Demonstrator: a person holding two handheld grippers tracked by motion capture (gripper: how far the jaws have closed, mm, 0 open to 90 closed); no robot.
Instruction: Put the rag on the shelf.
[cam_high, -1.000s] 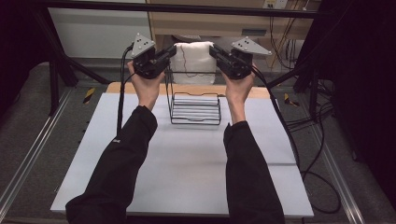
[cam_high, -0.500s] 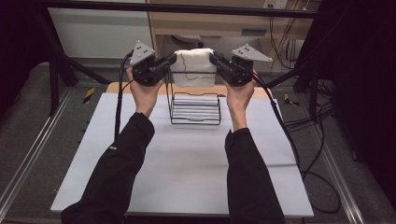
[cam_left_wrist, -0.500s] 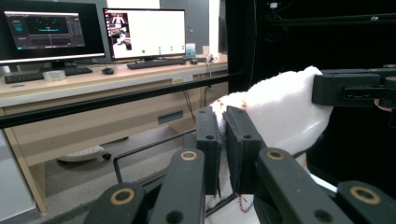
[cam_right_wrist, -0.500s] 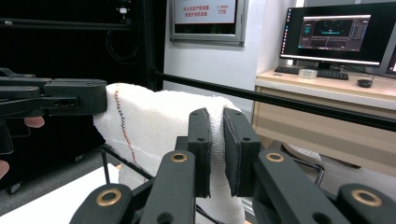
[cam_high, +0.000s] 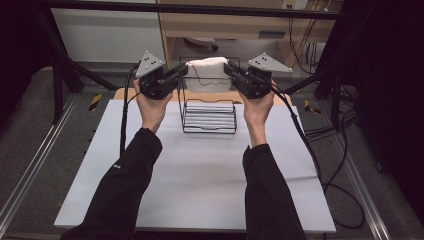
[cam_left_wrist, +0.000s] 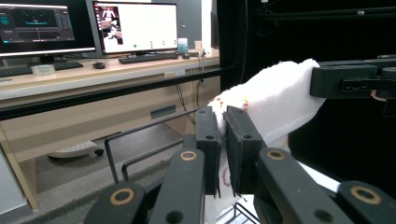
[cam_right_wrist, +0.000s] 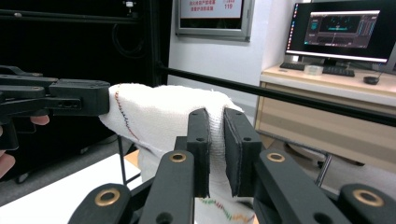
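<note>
White terry cloth, a small towel with coloured stitching, hangs stretched between your two grippers above the far edge of the bench. Your left gripper pinches one end of the towel; your right gripper pinches the other end. In each gripper view the jaws stand almost together with only cloth between the pads, so both grips are firm.

The towel's long axis runs straight from one gripper to the other, level and taut along the top, with the rest of the cloth draping down behind it. Neither hand is nearer: each holds its own end.

A black wire basket stands on the bench just below and slightly nearer to you than the towel. Nothing lies in it. Any lowering move, judged from this layout, must bring the towel toward you and down.
</note>
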